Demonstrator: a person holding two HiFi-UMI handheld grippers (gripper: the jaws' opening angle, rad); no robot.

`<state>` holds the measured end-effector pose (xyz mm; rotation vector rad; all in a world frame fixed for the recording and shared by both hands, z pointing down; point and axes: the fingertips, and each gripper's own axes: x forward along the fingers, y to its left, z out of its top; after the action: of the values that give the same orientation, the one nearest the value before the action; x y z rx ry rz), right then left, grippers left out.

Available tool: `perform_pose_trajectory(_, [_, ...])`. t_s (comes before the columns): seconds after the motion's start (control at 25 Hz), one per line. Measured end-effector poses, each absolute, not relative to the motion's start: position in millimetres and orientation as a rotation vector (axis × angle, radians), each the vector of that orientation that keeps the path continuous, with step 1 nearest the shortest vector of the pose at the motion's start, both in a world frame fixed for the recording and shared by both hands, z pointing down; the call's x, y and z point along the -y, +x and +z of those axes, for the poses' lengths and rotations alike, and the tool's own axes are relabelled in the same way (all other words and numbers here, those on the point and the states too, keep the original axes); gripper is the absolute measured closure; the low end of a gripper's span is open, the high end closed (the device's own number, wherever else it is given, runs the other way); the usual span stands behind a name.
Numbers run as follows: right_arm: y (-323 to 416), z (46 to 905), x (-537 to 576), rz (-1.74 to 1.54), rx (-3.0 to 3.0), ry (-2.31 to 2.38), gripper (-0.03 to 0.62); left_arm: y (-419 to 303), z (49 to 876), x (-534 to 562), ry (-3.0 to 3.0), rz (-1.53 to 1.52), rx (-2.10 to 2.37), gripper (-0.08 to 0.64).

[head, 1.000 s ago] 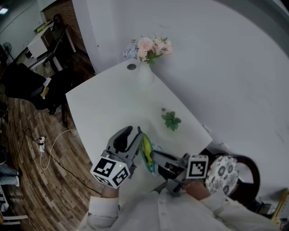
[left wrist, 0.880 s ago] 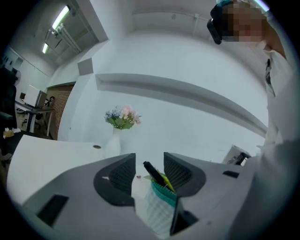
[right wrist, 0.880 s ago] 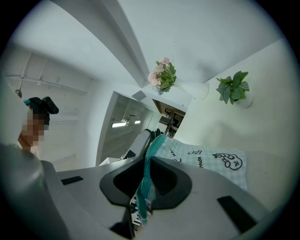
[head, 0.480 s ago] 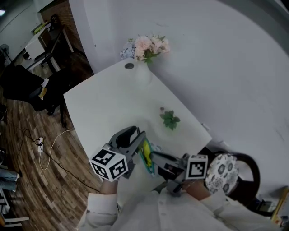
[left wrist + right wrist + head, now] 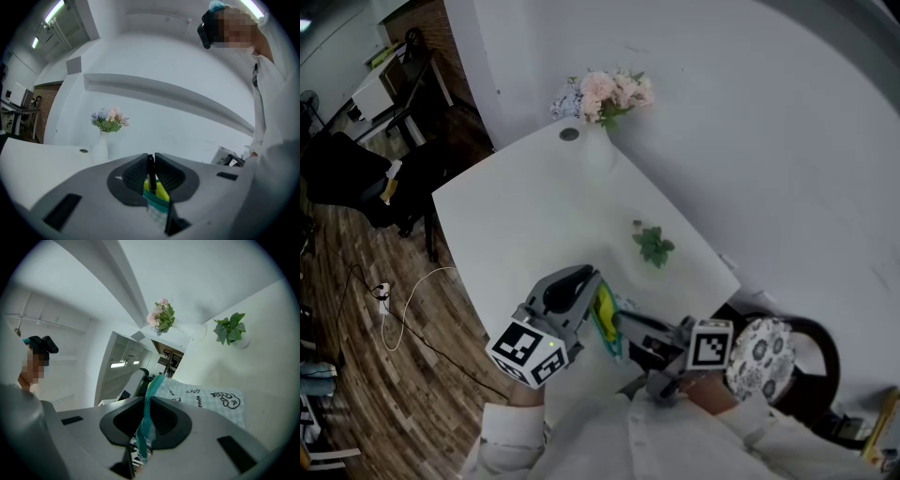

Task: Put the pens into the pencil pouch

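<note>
The pencil pouch [image 5: 607,323], checked white with a teal zipper edge, is held up over the table's near end. My right gripper [image 5: 625,325] is shut on that teal edge [image 5: 145,423], and the pouch's printed side [image 5: 206,397] hangs past its jaws. My left gripper [image 5: 594,287] is at the pouch's mouth from the left. Its jaws have just been closing and now pinch a thin black pen [image 5: 151,171] that stands upright between the pads. Below the pen I see the yellow-green inside of the pouch [image 5: 158,191].
The white table [image 5: 516,225] carries a white vase of pink flowers [image 5: 600,103] at the far end and a small green plant [image 5: 654,248] near the right edge. A chair with a floral cushion [image 5: 764,356] stands at the right. A cable [image 5: 403,309] lies on the wooden floor at the left.
The left gripper has shifted a little beside the pouch's mouth and its jaws have drawn together. The right gripper and the pouch have kept still.
</note>
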<state>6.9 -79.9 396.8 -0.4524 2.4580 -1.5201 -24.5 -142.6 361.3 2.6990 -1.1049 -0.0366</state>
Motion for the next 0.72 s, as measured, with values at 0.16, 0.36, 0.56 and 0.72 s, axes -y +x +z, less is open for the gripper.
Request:
perform_pose_trajectory(0.16, [10.1,397.7,81.4,-1.519,-2.453,-0.470,0.549,-22.3,354.5,129.3,2.695,-0.117,1.048,0.512])
perform_pose_trajectory(0.36, [17.1,394.0,86.8,-1.475,-2.468,-0.512,0.549,-22.0,356.6,119.6,2.695,-0.119,1.032,0.512])
perform_pose_trajectory(0.56, [32.2,389.3,96.5,-1.378,-2.552,-0.613,0.549,-23.3,360.4,117.6,2.680,-0.116,1.045,0.512])
perform_pose_trajectory(0.72, [45.5,382.6,103.8,-1.317,-2.600,-0.680,0.549,-27.3,367.0,113.8,2.660,-0.114,1.056,0.512])
